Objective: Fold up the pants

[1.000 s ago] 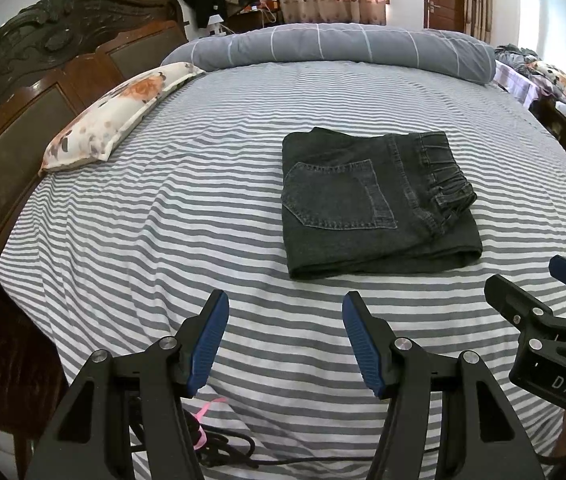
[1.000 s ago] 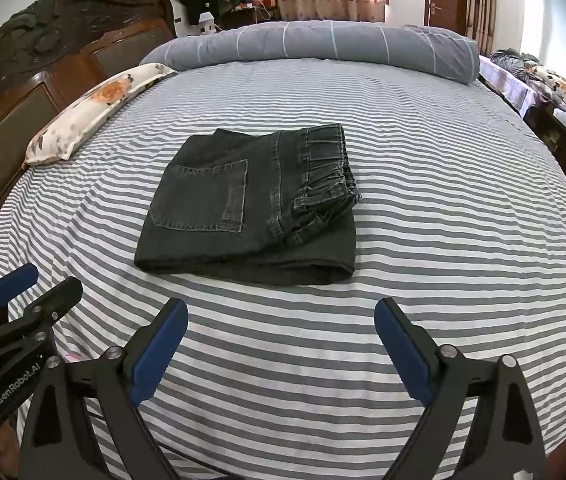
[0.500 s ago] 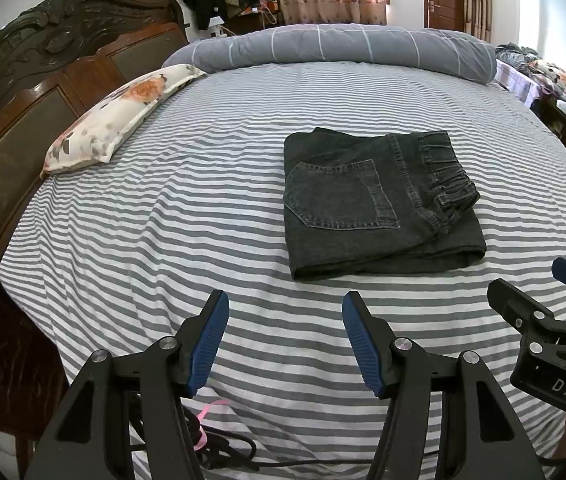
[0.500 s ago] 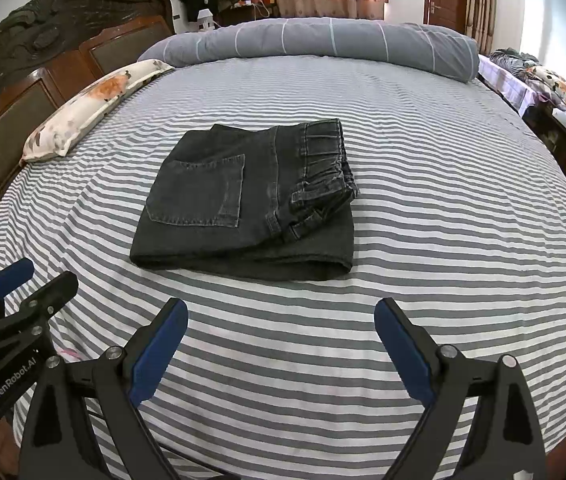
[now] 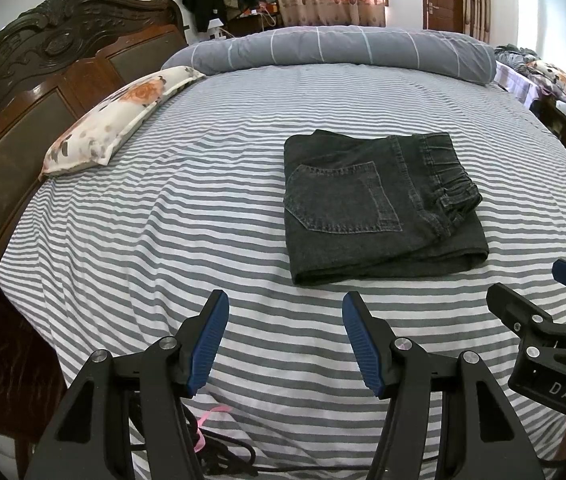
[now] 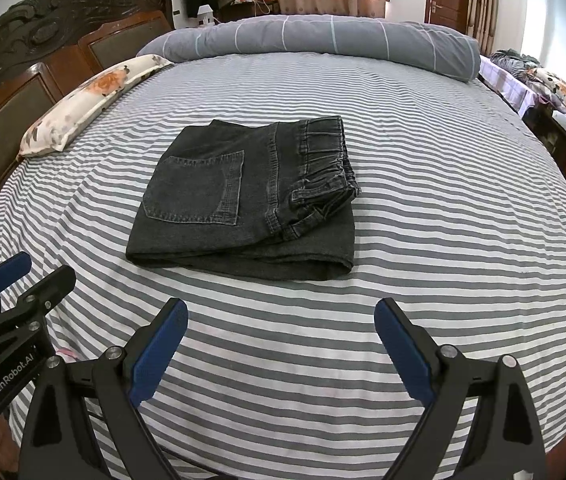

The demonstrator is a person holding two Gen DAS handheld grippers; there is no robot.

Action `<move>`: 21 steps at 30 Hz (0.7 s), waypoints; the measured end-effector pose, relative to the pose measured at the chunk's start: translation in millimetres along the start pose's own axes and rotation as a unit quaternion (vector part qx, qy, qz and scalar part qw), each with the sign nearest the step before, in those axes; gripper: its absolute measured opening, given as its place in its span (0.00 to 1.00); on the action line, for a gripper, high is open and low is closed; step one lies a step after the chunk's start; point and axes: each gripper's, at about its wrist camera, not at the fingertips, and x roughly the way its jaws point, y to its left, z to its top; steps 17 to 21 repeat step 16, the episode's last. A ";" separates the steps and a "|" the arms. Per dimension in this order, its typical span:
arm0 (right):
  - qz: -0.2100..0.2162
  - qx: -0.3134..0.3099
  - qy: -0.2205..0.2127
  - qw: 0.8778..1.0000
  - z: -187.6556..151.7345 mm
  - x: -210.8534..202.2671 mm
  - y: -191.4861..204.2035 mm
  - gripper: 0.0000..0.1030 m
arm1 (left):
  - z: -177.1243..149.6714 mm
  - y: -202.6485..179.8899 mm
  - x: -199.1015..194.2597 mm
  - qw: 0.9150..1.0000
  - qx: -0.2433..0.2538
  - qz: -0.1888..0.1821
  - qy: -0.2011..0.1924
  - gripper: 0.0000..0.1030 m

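A pair of dark grey denim pants point(image 5: 379, 204) point(image 6: 251, 200) lies folded into a compact rectangle on the striped bed sheet point(image 5: 187, 216) point(image 6: 443, 208), a back pocket on top and the elastic waistband to the right. My left gripper point(image 5: 285, 308) hovers open over the sheet, short of the pants' near left corner, nothing between its blue pads. My right gripper point(image 6: 281, 314) stands open wider, just in front of the pants' near edge, also empty. Each gripper shows at the edge of the other's view.
A floral pillow point(image 5: 119, 120) lies at the left by the dark carved wooden headboard point(image 5: 43, 92). A rolled grey duvet point(image 5: 339, 48) runs across the far side of the bed. Black cables and a pink ribbon point(image 5: 211, 420) hang at the near edge. Cluttered furniture stands at the right.
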 end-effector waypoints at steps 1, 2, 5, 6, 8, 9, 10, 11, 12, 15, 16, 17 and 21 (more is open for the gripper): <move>0.000 0.000 0.001 1.000 0.4 0.3 -0.2 0.90 | 0.2 0.4 0.3 1.000 0.000 -0.001 -0.001 0.58; -0.001 0.000 0.000 1.000 0.5 0.4 0.0 0.90 | -0.2 -0.1 0.4 1.000 0.000 0.000 -0.001 0.58; -0.001 0.000 0.002 1.000 0.6 0.6 0.2 0.90 | 0.3 0.7 1.9 1.000 0.001 0.001 -0.002 0.58; -0.001 0.001 0.003 1.000 0.7 1.6 -0.2 0.90 | 0.9 1.6 2.9 1.000 0.002 0.003 -0.002 0.58; -0.001 0.001 0.005 1.000 0.4 3.7 -0.9 0.90 | 0.8 1.3 4.0 1.000 0.002 0.001 -0.002 0.58; -0.002 0.001 0.006 1.000 0.2 4.5 -1.2 0.90 | 1.5 2.6 5.2 1.000 0.001 0.000 -0.001 0.58; -0.002 0.002 0.007 1.000 0.1 5.8 -1.6 0.90 | 2.0 3.6 7.1 1.000 0.001 -0.003 0.000 0.58; -0.002 0.002 0.009 1.000 0.2 6.8 -2.1 0.90 | 1.3 3.1 7.2 1.000 0.000 -0.005 0.000 0.58; -0.002 0.002 0.010 1.000 0.1 7.4 -2.2 0.90 | 1.7 5.1 8.7 1.000 -0.003 -0.006 0.002 0.58; -0.004 0.003 0.012 1.000 0.3 9.1 -2.5 0.90 | 0.2 6.3 12.8 1.000 -0.006 -0.008 0.005 0.58; -0.004 0.003 0.013 1.000 1.1 9.1 -2.7 0.90 | 0.7 7.8 14.0 1.000 -0.006 -0.009 0.006 0.58; -0.004 0.003 0.013 1.000 1.1 9.1 -2.7 0.90 | 0.7 7.8 14.0 1.000 -0.006 -0.009 0.006 0.58; -0.004 0.003 0.013 1.000 1.1 9.1 -2.7 0.90 | 0.7 7.8 14.0 1.000 -0.006 -0.009 0.006 0.58</move>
